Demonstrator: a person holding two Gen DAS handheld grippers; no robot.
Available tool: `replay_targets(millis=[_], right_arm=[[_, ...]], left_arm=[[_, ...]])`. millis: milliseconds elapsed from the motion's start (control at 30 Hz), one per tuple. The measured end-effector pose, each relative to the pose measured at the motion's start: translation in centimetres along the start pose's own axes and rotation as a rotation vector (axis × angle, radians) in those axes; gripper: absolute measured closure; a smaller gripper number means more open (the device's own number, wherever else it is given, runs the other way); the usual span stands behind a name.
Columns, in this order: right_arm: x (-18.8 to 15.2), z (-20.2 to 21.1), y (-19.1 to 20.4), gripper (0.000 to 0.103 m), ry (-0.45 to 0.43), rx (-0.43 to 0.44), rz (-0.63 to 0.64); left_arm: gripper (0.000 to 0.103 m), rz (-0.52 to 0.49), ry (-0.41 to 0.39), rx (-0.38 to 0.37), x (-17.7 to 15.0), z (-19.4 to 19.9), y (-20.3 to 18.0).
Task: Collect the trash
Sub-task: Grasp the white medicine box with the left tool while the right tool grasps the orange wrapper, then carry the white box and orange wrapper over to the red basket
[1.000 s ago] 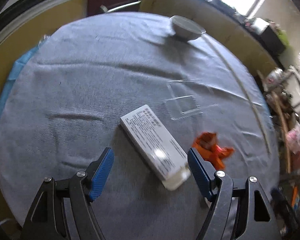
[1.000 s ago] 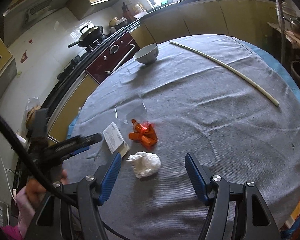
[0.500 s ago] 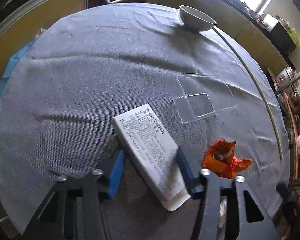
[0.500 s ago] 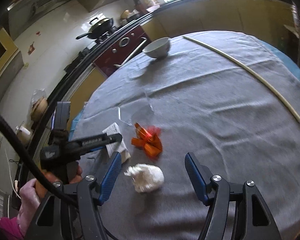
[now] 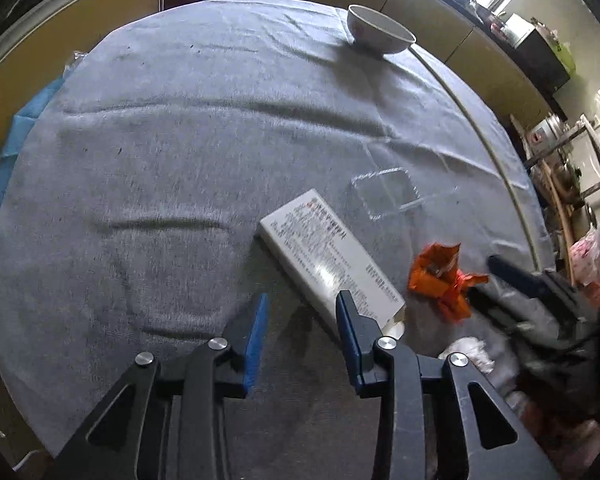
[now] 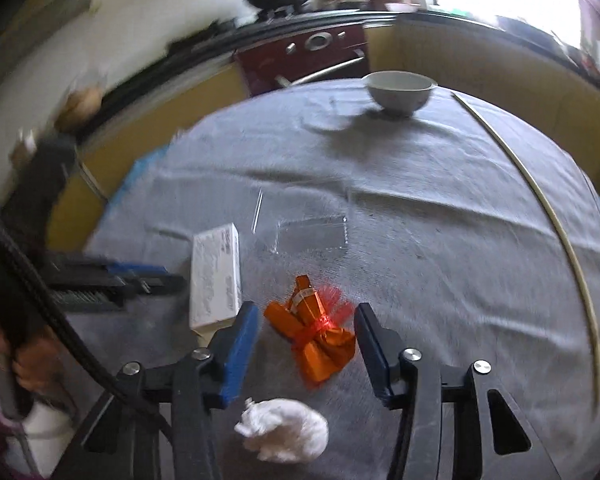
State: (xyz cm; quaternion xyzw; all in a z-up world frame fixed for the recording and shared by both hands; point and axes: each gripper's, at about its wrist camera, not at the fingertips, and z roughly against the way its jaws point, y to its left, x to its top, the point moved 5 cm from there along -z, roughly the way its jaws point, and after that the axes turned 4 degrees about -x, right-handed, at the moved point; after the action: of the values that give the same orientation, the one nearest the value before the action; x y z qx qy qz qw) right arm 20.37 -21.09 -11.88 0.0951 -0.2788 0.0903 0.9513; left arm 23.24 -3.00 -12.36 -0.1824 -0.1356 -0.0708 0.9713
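Left hand-held gripper (image 5: 300, 304): in the left wrist view we see its blue pads partly spread with bare grey cloth between them; nothing is pinched. The right pad (image 5: 346, 322) overlaps the near edge of the white box, and we cannot tell whether it touches it.

White box (image 5: 330, 264): lies flat and slantwise on the worktop, printed face up, its near end just beside the left gripper's right pad. In the right wrist view the same box (image 6: 216, 276) sits left of the right gripper.

Clear plastic tray (image 5: 388, 192): rests on the cloth just beyond the box's far end, apart from both grippers.

Orange wrapper (image 6: 314, 338): crumpled, lying on the cloth between the spread fingers of the right gripper; we see a gap on each side.

Right hand-held gripper (image 6: 306, 330): we see it spread wide around the wrapper, holding nothing.

White paper wad (image 6: 286, 434): a crumpled ball on the cloth, close under the right gripper, nearer the camera than the wrapper.

Bowl (image 6: 400, 90): white, upright, at the far edge of the worktop.

Thin pale rod (image 6: 560, 236): lies along the right side of the cloth, well apart from the trash.

Worktop (image 5: 160, 160): round, covered with wrinkled grey cloth.
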Motion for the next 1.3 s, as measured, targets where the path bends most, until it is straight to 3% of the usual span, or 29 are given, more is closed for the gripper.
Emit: replay_targets(millis=[100, 200, 300, 533, 733, 933, 1300], right_arm=[[-0.3, -1.8, 0.4, 0.056, 0.058, -0.005, 0.073], [-1.1, -3.3, 0.6, 0.060, 0.114, -0.022, 0.130], [-1.9, -4.1, 0.4, 0.066, 0.129, -0.043, 0.148], [-2.6, -3.2, -3.5, 0.068, 0.067, -0.037, -0.054], [-3.8, -1.0, -6.8, 0.069, 0.024, -0.065, -0.224], [-4.8, 3.2, -8.5, 0.069, -0.094, -0.023, -0.381], [-7.8, 10.6, -6.1, 0.069, -0.213, 0.008, -0.458]], left_arm=[[0.046, 0.029, 0.007, -0.022, 0.6, -0.1, -0.4], [0.041, 0.050, 0.010, -0.009, 1.5, -1.2, -1.1], [0.041, 0.053, 0.024, 0.052, 2.4, -2.7, -1.7], [0.041, -0.002, 0.016, 0.144, 2.8, -5.1, -3.0], [0.047, -0.038, -0.015, 0.135, 2.2, -5.0, -3.1], [0.051, -0.079, -0.033, 0.105, 0.0, -2.8, -3.1], [0.051, -0.166, -0.123, 0.063, -5.1, 4.1, -5.7]])
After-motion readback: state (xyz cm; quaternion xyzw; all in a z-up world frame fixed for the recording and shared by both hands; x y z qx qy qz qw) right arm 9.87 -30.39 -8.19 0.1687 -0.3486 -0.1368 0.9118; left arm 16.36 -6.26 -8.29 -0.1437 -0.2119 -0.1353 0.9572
